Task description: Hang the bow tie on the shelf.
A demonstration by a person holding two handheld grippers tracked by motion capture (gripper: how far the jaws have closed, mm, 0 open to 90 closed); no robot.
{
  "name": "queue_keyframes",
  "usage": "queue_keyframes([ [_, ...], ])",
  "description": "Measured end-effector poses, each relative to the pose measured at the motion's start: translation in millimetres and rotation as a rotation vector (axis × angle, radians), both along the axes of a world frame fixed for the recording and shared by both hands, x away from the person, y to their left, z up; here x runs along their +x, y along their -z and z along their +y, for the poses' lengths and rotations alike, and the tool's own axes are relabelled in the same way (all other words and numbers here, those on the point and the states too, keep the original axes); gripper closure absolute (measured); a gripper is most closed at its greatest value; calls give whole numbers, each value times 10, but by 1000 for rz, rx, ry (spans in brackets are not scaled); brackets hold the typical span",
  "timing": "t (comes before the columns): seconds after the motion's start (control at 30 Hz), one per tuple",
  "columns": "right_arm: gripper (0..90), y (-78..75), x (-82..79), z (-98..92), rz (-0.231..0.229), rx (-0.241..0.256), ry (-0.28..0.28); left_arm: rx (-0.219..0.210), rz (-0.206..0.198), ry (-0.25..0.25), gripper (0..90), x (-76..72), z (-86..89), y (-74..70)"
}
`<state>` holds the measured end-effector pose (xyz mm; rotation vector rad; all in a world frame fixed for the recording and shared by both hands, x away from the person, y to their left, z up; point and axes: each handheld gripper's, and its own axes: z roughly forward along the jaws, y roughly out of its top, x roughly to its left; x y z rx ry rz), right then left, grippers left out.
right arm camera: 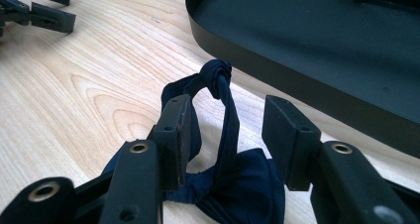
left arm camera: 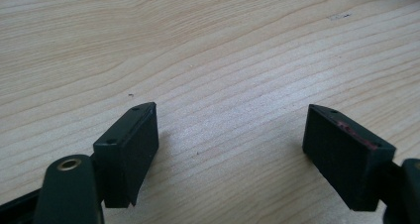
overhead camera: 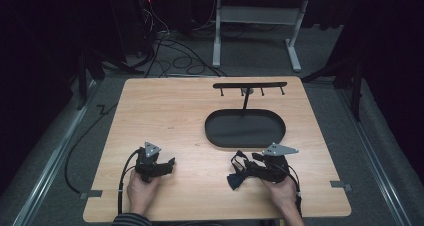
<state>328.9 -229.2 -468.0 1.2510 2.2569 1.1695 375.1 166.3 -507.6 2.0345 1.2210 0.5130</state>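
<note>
A dark navy bow tie [overhead camera: 235, 180] lies on the wooden table near the front right, with its knotted strap loop [right arm camera: 218, 78] standing up. My right gripper [overhead camera: 240, 168] rests over it. In the right gripper view my right gripper [right arm camera: 228, 110] is open, the strap passes between its jaws, and the bow [right arm camera: 247, 192] lies below them. My left gripper [overhead camera: 169, 165] sits on the table at the front left. It is open [left arm camera: 232, 112], with bare wood between its fingers. The left gripper's jaws [right arm camera: 44, 11] also appear at the top left of the right gripper view.
A black oval tray [overhead camera: 215, 136] lies just beyond the bow tie, its rim [right arm camera: 297, 80] close to my right gripper. A thin post rises from the tray to a black bar with hooks [overhead camera: 250, 86]. Cables lie on the floor behind the table.
</note>
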Motion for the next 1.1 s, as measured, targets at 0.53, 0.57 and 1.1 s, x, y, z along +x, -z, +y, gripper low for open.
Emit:
queue_keyframes([
  [0.53,661,111,128,92,40,-24,-5,0,0,0,221,0,0,0],
  [0.57,661,111,128,92,40,-24,-5,0,0,0,221,0,0,0],
  [1.1,883,141,118,94,57,-24,-16,-1,0,0,221,0,0,0],
])
